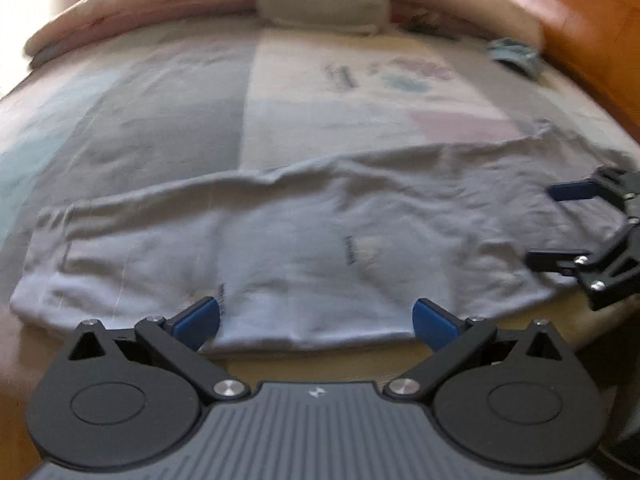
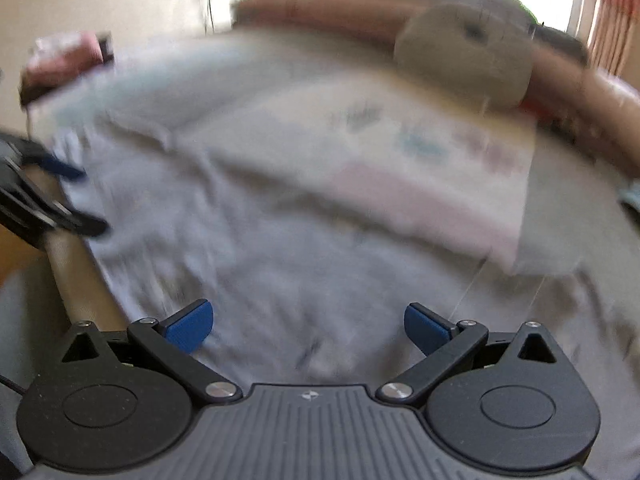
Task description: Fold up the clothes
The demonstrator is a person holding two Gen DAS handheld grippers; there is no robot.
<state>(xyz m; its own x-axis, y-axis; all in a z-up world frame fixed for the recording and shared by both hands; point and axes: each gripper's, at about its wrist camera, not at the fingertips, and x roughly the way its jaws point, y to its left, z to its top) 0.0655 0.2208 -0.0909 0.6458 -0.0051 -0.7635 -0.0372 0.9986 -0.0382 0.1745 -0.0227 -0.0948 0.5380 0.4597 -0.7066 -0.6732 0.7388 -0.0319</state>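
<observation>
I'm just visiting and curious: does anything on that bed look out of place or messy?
Nothing is spilled or damaged. The pale garment lies spread out, a little wrinkled, with its near edge at the bed's edge. A small crumpled blue-grey cloth sits alone at the far right, away from everything else.

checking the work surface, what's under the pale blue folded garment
The pale blue folded garment lies on a patchwork bedsheet of grey, white and pink panels. The sheet shows around it; the part beneath is covered.
</observation>
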